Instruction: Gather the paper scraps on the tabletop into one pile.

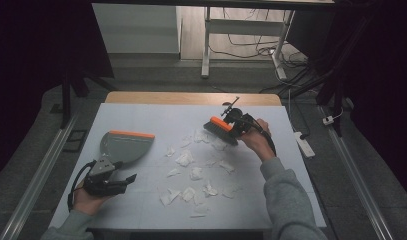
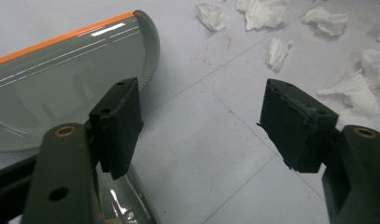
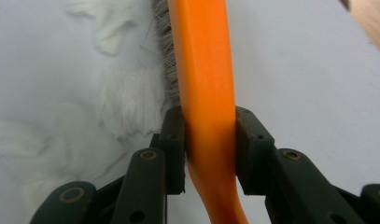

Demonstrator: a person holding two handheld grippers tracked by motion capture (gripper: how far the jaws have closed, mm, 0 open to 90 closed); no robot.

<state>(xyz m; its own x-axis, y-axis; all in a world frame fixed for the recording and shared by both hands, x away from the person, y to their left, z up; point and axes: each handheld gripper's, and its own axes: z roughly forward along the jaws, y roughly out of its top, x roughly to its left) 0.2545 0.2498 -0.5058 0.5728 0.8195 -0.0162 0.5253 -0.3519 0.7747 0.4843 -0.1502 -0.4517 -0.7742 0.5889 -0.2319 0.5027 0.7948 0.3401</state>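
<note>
White-topped table (image 1: 141, 200) with a grey dustpan (image 1: 123, 145) and scattered white paper scraps (image 1: 196, 172)

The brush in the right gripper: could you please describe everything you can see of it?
The brush has a smooth orange back and handle, plastic by its look, with grey bristles beneath. The right gripper is shut on the handle, one pad on each side. It is held at the table's far right side, bristles down at the edge of the paper scraps.
</note>
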